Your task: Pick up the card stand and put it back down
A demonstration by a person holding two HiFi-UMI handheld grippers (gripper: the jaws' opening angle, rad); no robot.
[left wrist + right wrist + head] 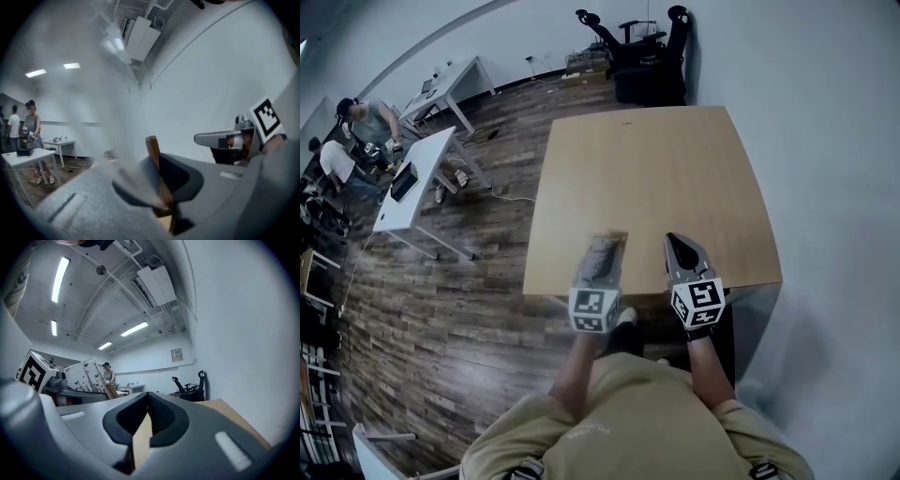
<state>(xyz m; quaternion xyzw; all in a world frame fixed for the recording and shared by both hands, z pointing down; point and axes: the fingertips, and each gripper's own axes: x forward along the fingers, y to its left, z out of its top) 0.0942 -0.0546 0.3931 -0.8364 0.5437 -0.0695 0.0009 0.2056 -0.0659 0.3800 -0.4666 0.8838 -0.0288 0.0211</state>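
My left gripper (603,244) is over the front edge of the wooden table (647,169) and is blurred by motion. In the left gripper view, its jaws (155,163) are shut on the card stand (153,151), a thin brown wooden piece standing upright between the pads. The right gripper view shows that stand (112,391) with a white printed card (84,376) in it, off to the left. My right gripper (670,240) hovers beside the left one over the same edge. Its jaws (147,397) meet at the tips with nothing between them.
Black office chairs (647,56) stand against the wall beyond the table's far edge. White desks (412,178) and two people (366,122) are far off to the left on the wood floor. A grey wall runs close along the table's right side.
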